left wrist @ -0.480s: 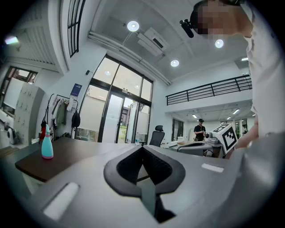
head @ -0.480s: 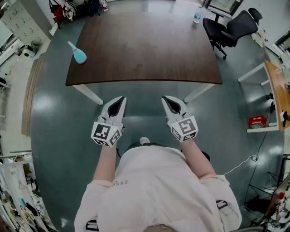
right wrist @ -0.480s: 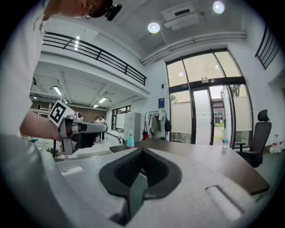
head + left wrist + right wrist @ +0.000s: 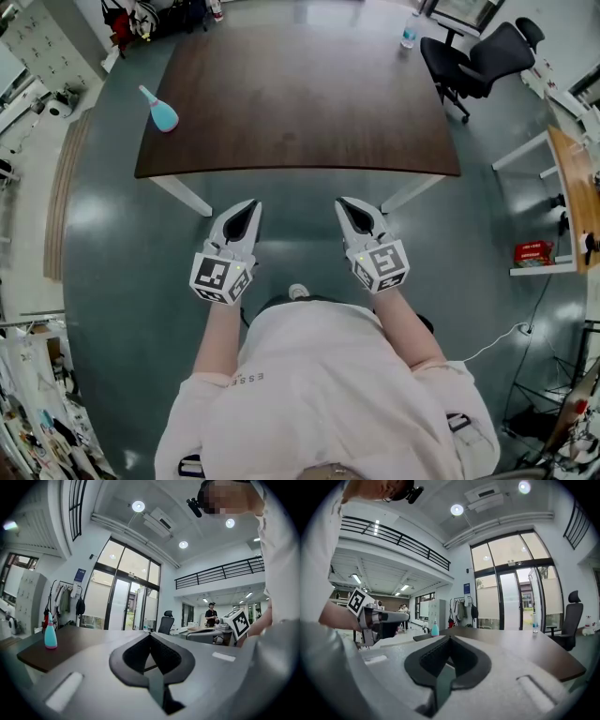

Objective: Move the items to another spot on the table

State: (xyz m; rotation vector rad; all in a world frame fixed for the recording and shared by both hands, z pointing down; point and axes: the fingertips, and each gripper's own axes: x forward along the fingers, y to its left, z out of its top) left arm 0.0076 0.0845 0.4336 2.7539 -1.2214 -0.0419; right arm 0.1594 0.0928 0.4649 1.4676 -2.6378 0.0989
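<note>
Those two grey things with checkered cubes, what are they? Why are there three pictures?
They are grippers, like big tongs; a person holds one in each hand. The top-down picture comes from a camera on the person's head: left gripper, right gripper, and a brown table ahead. The other two pictures come from cameras riding on each gripper, looking along its jaws. On the table stand a teal bottle at the left edge and a clear bottle at the far right corner. Both grippers are shut and hold nothing.

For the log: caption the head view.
Left tongs and right tongs, shut and empty, short of the dark table; teal bottle at its left edge.
</note>
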